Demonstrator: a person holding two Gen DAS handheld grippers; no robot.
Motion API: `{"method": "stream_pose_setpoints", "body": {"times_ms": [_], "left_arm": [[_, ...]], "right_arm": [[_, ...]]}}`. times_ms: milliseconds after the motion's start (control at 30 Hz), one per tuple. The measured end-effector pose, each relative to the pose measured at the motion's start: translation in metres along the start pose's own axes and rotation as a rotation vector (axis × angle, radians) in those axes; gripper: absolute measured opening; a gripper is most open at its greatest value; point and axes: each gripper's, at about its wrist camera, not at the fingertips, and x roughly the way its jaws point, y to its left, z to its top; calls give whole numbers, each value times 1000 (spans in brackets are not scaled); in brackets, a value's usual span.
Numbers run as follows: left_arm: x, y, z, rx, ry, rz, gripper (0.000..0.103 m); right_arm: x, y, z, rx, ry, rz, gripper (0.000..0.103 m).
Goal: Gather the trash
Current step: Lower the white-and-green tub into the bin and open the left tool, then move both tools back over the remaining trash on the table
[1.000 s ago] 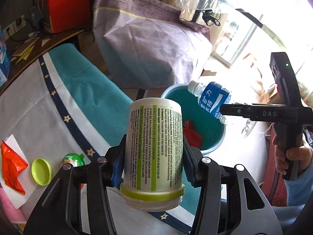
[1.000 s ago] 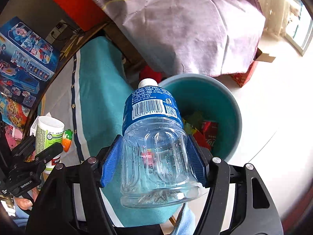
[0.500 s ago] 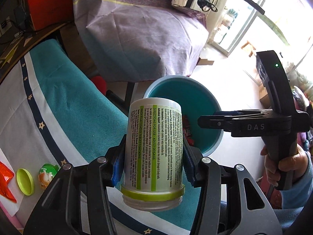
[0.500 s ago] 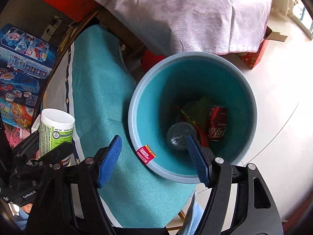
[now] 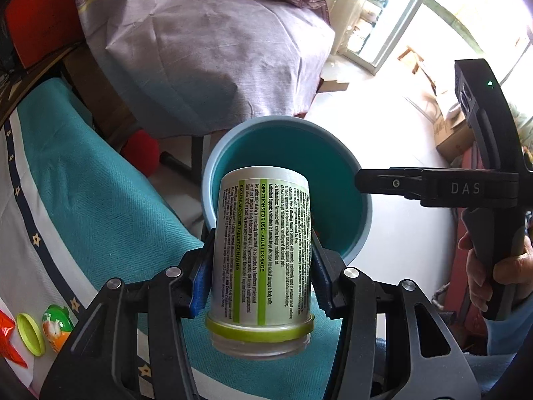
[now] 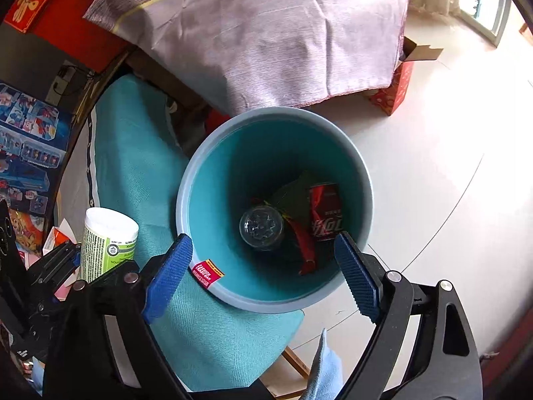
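Dropped since 1 second ago, the bottle [image 6: 261, 228] lies in the bin [image 6: 200, 173], label hidden; right gripper [image 6: 263, 276] gapes, left gripper [image 5: 261, 286] clamps the jar [image 5: 263, 253].

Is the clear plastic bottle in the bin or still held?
In the bin. The clear plastic bottle stands inside the teal bin, base up, and the right tool hangs open above it.

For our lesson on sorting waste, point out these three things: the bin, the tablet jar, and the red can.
bin [image 6: 361, 180]: right wrist view, on its pale blue rim.
tablet jar [image 5: 263, 250]: left wrist view, on its printed label.
red can [image 6: 325, 211]: right wrist view, on its side, inside the bin.
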Motion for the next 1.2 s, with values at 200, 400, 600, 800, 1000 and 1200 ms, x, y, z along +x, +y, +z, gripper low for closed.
{"method": "stream_pose_setpoints", "body": {"times_ms": [200, 400, 600, 800, 1000, 1200], "left_arm": [[19, -22, 11, 55, 25, -29, 51], [23, -30, 17, 57, 19, -32, 68], [18, -17, 18, 15, 6, 2, 93], [15, -8, 10, -9, 11, 26, 95], [12, -4, 5, -19, 14, 31, 95], [1, 0, -2, -27, -3, 34, 95]], "right_arm": [[-7, -14, 0, 39, -17, -12, 83], [-9, -20, 0, 59, -12, -28, 83], [-10, -19, 1, 64, -15, -32, 87], [-9, -11, 1, 58, -6, -25, 87], [-7, 1, -2, 37, 6, -31, 87], [-7, 13, -5, 16, 14, -40, 87]]}}
